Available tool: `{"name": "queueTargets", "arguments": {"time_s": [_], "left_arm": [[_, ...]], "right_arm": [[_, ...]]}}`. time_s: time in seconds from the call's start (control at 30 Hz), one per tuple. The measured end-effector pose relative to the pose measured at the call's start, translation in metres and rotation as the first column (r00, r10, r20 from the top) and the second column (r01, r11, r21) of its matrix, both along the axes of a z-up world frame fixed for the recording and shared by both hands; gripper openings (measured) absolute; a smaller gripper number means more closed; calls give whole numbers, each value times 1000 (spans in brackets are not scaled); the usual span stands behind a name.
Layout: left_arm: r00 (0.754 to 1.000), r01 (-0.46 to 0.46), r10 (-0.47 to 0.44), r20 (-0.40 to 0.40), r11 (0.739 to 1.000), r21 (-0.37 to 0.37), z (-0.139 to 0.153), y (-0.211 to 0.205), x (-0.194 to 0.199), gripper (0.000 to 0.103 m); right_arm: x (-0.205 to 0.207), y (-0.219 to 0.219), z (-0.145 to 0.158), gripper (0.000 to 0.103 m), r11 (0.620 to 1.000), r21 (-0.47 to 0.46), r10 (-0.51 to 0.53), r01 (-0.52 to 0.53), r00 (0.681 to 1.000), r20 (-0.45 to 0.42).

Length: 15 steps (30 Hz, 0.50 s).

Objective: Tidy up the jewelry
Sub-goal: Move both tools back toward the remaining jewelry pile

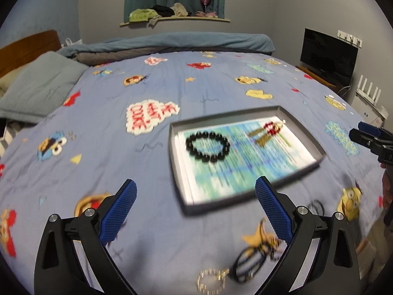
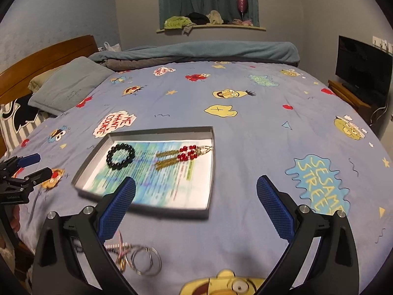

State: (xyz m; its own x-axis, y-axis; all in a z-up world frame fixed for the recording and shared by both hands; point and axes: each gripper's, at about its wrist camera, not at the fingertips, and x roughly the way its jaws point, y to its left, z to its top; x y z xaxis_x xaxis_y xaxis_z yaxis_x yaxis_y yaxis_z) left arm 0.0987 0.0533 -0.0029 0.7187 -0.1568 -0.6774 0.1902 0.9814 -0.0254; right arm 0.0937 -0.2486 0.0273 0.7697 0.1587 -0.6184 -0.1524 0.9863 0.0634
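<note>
both grippers released, nothing between the pads. left gripper (image 1: 195,207) jaws spread wide over the bedspread (image 1: 110,162), blue pads bare. right gripper (image 2: 196,205) same, jaws wide, empty. no earlier frame to compare, so just the state as it stands.

shallow grey box lid (image 2: 212,172) used as tray sits flat on the bed, printed blue-green sheet (image 2: 176,184) lining its floor. inside it: black bead bracelet (image 2: 120,156) toward the left end, lying flat in a ring; pair of gold tassel earrings with red beads (image 2: 183,156) toward the right end, side by side, apart from the bracelet. left wrist view shows the same two pieces, bracelet (image 1: 207,147) and earrings (image 1: 266,131), but the tray there is motion-blurred.

still loose on the bedspread, outside the tray on the near side:
- thin silver bangles (image 2: 145,260) stacked in a loose overlap, with a pinkish cord and some small gold bit tangled beside them, can't resolve what
- black cord loops (image 1: 248,261) with a gold piece across them, blurred
- gold link bracelet (image 1: 211,280) just beside the cord loops, near bottom edge

each gripper visible at the edge of the other's view: the right one (image 1: 368,137) at right in the left view, the left one (image 2: 32,167) at left in the right view, both open.

background: pillow (image 2: 68,86), wooden headboard (image 2: 44,54), tv (image 2: 363,71).
</note>
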Motion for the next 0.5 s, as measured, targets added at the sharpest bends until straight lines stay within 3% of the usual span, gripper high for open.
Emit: {"name": "queueTargets", "arguments": {"time_s": [0.5], "left_arm": [[998,-41,42,-39,999,17,-32,15,-68,96]], "right_arm": [[-62,7,-23,97,996,-79,35,-33,999,17]]}}
